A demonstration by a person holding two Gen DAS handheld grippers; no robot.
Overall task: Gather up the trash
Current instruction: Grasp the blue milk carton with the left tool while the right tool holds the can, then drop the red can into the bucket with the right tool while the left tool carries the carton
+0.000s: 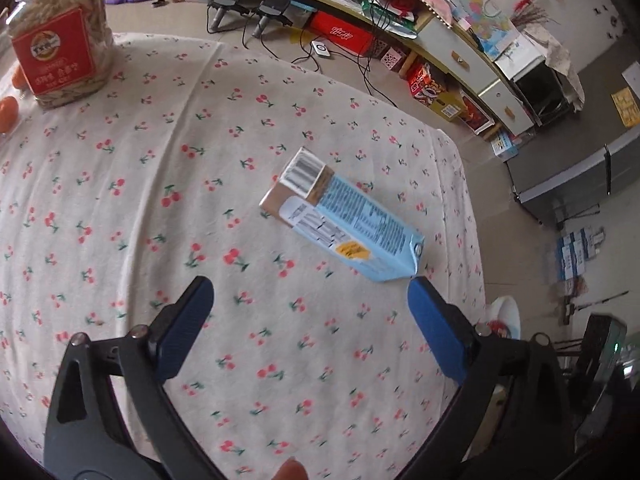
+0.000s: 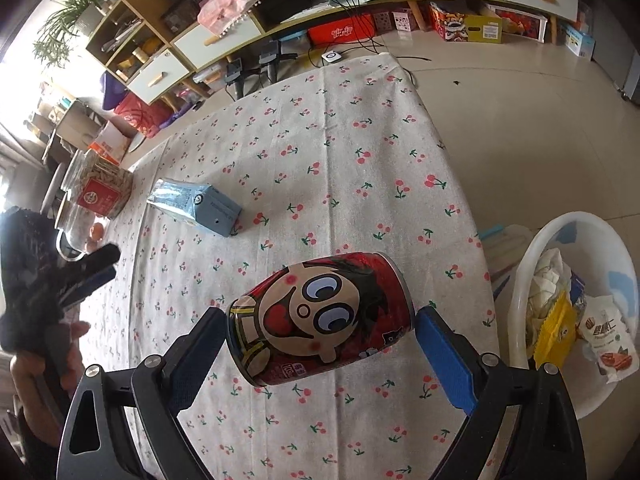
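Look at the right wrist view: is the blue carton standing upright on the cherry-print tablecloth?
No. The blue carton lies on its side on the cherry-print tablecloth, its long face flat on the cloth.

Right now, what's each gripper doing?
Left gripper: open, empty, blue carton lying just ahead.
Right gripper: red cartoon can between its fingers; firm grip cannot be told.
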